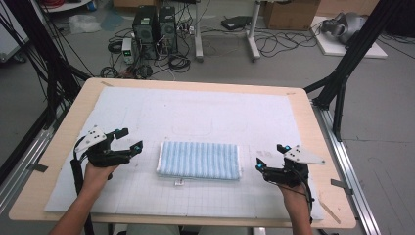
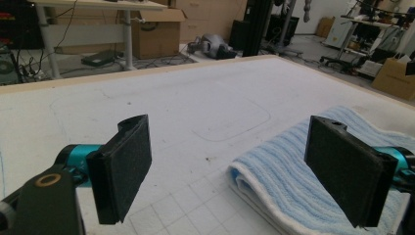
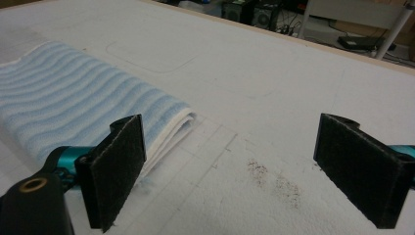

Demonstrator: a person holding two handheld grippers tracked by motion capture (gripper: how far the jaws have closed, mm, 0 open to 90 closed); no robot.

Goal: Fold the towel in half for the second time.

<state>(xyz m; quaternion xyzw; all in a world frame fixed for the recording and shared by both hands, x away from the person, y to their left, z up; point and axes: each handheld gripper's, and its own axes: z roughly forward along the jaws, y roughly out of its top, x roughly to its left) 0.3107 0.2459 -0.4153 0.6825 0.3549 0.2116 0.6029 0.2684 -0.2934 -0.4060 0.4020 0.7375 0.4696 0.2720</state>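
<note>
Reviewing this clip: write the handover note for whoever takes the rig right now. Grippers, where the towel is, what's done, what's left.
Left gripper: open, holding nothing, off the towel's left end.
Right gripper: open, holding nothing, off the towel's right end.
Towel: blue-striped, folded into a flat rectangle, lying mid-table on the white mat, with a small white tag at its near edge. Neither gripper touches it.
Done: the towel already lies folded; nothing gripped.
Left: probably take both ends and go on handling the towel; whether that means folding further or unfolding can't be told.
</note>
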